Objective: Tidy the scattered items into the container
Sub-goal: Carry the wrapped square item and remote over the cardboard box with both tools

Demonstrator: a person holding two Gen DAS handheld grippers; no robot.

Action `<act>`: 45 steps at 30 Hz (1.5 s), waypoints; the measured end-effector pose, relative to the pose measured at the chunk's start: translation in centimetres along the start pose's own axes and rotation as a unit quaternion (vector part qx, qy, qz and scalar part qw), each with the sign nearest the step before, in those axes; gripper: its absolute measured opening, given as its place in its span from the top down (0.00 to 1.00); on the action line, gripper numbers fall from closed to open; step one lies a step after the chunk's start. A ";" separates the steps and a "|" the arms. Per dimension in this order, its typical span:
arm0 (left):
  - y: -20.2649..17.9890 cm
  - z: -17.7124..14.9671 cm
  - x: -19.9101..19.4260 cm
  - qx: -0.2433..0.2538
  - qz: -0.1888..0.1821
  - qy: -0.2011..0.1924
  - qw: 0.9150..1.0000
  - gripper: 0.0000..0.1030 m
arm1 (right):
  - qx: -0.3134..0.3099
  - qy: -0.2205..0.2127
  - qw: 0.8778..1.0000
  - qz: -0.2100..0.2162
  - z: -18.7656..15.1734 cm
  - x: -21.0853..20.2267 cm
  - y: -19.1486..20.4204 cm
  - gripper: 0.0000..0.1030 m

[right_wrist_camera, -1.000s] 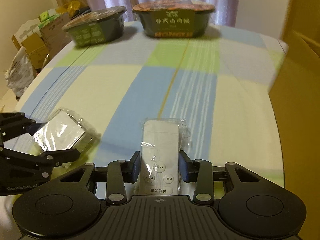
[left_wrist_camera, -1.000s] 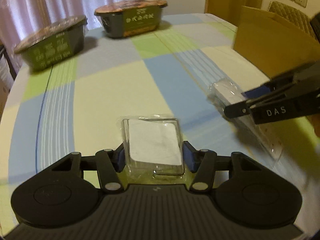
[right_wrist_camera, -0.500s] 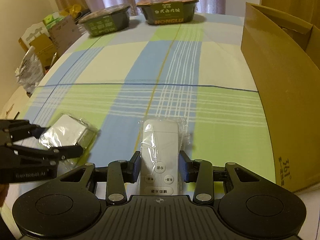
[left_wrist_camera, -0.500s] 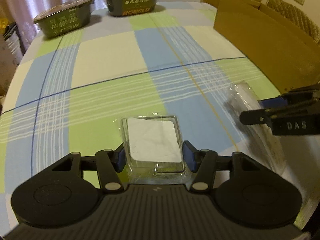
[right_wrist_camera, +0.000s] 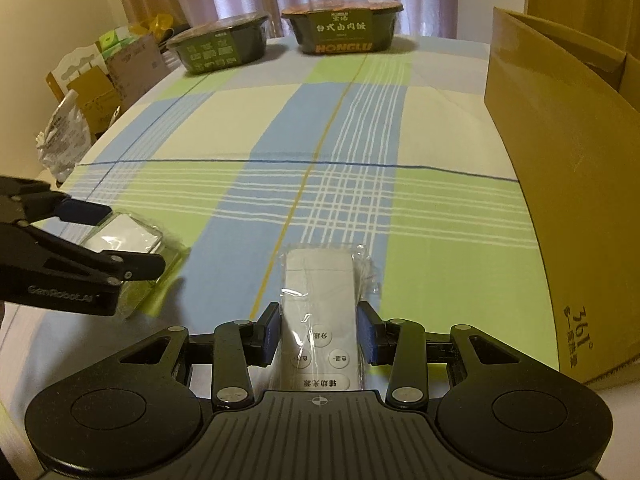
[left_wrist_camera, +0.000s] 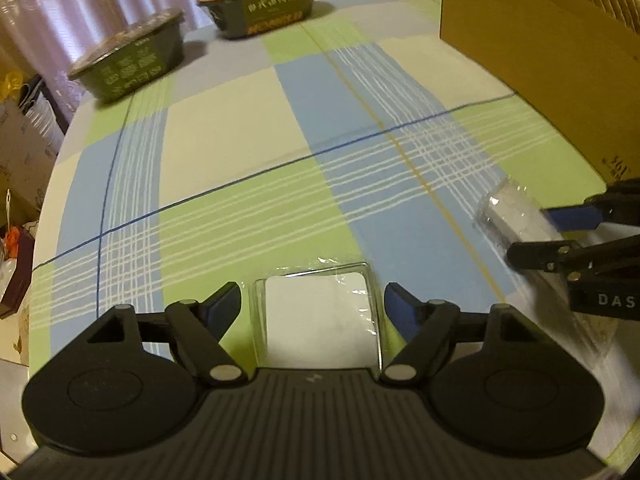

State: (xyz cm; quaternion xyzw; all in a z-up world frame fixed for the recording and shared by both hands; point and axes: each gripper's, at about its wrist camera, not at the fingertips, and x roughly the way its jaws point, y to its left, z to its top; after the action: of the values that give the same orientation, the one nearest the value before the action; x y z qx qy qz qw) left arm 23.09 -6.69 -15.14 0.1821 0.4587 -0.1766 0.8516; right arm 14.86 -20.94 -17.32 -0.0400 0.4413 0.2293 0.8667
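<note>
A clear plastic case (left_wrist_camera: 320,320) with a white pad inside lies on the plaid tablecloth (left_wrist_camera: 240,140). My left gripper (left_wrist_camera: 312,302) is open, with a gap between each finger and the case. The right wrist view shows this gripper (right_wrist_camera: 134,238) at the left, its fingers straddling the case (right_wrist_camera: 124,236). My right gripper (right_wrist_camera: 319,334) is shut on a white remote (right_wrist_camera: 320,292) wrapped in clear film, low over the cloth. From the left wrist view, the right gripper (left_wrist_camera: 528,234) grips the remote (left_wrist_camera: 516,216) at the right edge. The cardboard box (right_wrist_camera: 560,200) stands open at the right.
Two dark green lidded food bowls (right_wrist_camera: 220,48) (right_wrist_camera: 344,28) sit at the table's far end. The cardboard box (left_wrist_camera: 540,60) lines the right side. Cartons and bags (right_wrist_camera: 92,80) are stacked beyond the table's left edge. Curtains hang behind.
My left gripper's fingers have spread apart and let go of the plastic case, which now rests on the cloth. My right gripper stays shut on the remote. Both views pulled back from the bowls.
</note>
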 end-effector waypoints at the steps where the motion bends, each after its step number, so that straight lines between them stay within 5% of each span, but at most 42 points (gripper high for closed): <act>1: 0.0 0.1 0.2 0.003 0.001 0.003 1.000 0.27 | -0.002 -0.001 1.000 -0.001 -0.1 0.0 0.1 0.59; 4: 0.0 0.2 0.8 0.011 -0.001 0.013 1.000 0.28 | -0.005 -0.004 1.000 -0.002 -0.1 0.0 0.1 0.56; 6: -0.1 0.1 1.0 0.013 -0.004 0.018 1.000 0.31 | -0.002 -0.004 1.000 -0.004 -0.1 0.1 0.1 0.35; 8: -0.1 0.1 1.1 0.013 -0.011 0.020 1.000 0.41 | 0.005 -0.007 1.000 -0.007 -0.1 0.2 -0.1 0.33; 31: -0.5 -1.8 -1.3 0.001 -0.062 0.017 0.998 0.44 | 0.008 -0.004 1.000 -0.008 0.0 0.2 0.1 0.33; 34: -0.6 -2.0 -1.3 0.000 -0.063 0.018 0.998 0.44 | 0.005 -0.006 1.000 -0.010 0.0 0.3 0.1 0.48; 39: -0.7 -2.1 -1.3 -0.001 -0.064 0.019 0.998 0.44 | 0.003 -0.006 1.000 -0.013 0.1 0.3 0.1 0.58; 45: -1.0 -2.3 -1.2 -0.001 -0.066 0.022 0.998 0.44 | 0.011 -0.008 1.000 -0.007 0.1 0.2 -0.1 0.59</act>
State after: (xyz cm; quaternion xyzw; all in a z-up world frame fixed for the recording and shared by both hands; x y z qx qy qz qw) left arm 20.35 -6.27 -15.47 0.1548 0.4888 -0.2277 0.8278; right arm 15.09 -20.93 -17.38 -0.0318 0.4363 0.2184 0.8723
